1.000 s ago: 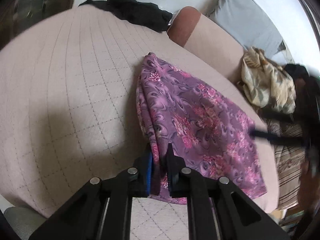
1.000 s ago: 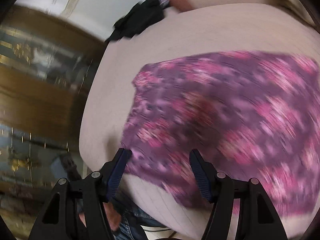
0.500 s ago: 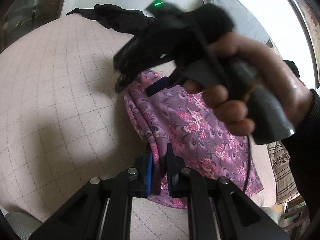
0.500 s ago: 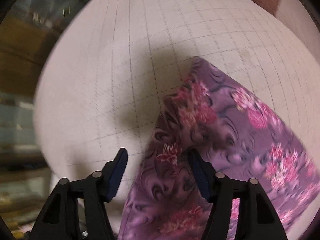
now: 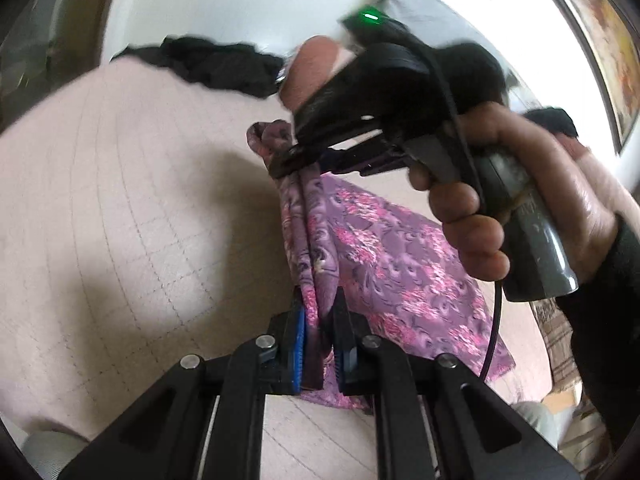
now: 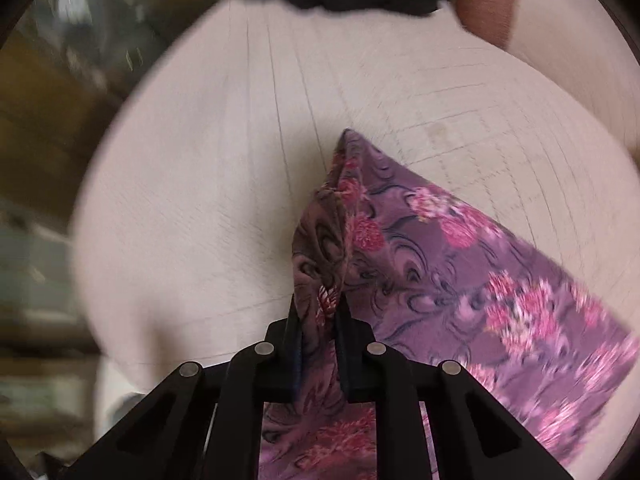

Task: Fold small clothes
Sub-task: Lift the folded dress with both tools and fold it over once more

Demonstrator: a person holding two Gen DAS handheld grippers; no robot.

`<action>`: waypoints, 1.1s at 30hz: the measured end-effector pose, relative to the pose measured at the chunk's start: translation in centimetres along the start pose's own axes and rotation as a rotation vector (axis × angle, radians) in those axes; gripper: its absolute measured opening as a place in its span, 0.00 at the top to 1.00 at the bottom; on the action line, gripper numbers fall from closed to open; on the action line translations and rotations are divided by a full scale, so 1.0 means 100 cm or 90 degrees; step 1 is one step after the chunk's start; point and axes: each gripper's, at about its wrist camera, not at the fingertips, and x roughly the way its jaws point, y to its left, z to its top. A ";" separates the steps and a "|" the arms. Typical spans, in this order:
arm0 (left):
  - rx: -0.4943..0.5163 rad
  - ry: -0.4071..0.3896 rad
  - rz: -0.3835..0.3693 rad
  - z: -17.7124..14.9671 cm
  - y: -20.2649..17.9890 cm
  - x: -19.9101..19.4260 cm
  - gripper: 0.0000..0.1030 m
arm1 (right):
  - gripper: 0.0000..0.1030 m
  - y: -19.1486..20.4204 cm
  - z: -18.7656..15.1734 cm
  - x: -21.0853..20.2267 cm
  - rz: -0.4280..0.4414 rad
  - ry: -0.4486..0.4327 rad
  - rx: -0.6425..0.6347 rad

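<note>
Left wrist: both jaws pinch purple cloth (image 5: 384,264).

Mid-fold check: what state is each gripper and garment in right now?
Left gripper: shut on the cloth's near edge.
Right gripper: shut on its far corner.
Purple floral cloth: pinched edge lifted, rest lying on beige quilted cushion.
Black garment: crumpled, untouched.

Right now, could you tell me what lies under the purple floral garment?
The purple floral garment lies on the quilted beige cover, which shows all around it. Both the left gripper and the right gripper pinch its edge. Anything beneath the cloth is hidden.
</note>
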 end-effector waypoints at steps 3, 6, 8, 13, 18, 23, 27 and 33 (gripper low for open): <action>0.037 -0.002 0.004 0.005 -0.033 -0.015 0.90 | 0.86 -0.039 -0.030 -0.045 0.098 -0.076 0.055; 0.103 -0.006 0.014 0.009 -0.076 -0.024 0.90 | 0.86 -0.066 -0.054 -0.079 0.160 -0.138 0.093; 0.149 -0.001 0.019 0.008 -0.109 -0.022 0.90 | 0.86 -0.086 -0.075 -0.102 0.199 -0.183 0.120; 0.255 0.019 0.022 -0.002 -0.183 -0.007 0.89 | 0.86 -0.139 -0.107 -0.154 0.252 -0.251 0.159; 0.339 0.066 0.011 -0.014 -0.250 0.034 0.89 | 0.86 -0.213 -0.146 -0.178 0.291 -0.279 0.202; 0.353 0.140 -0.028 -0.030 -0.288 0.099 0.89 | 0.86 -0.286 -0.173 -0.166 0.306 -0.272 0.254; 0.357 0.179 -0.025 -0.043 -0.304 0.138 0.89 | 0.86 -0.330 -0.181 -0.139 0.317 -0.255 0.292; 0.339 0.227 -0.024 -0.056 -0.310 0.181 0.89 | 0.86 -0.371 -0.181 -0.101 0.327 -0.231 0.337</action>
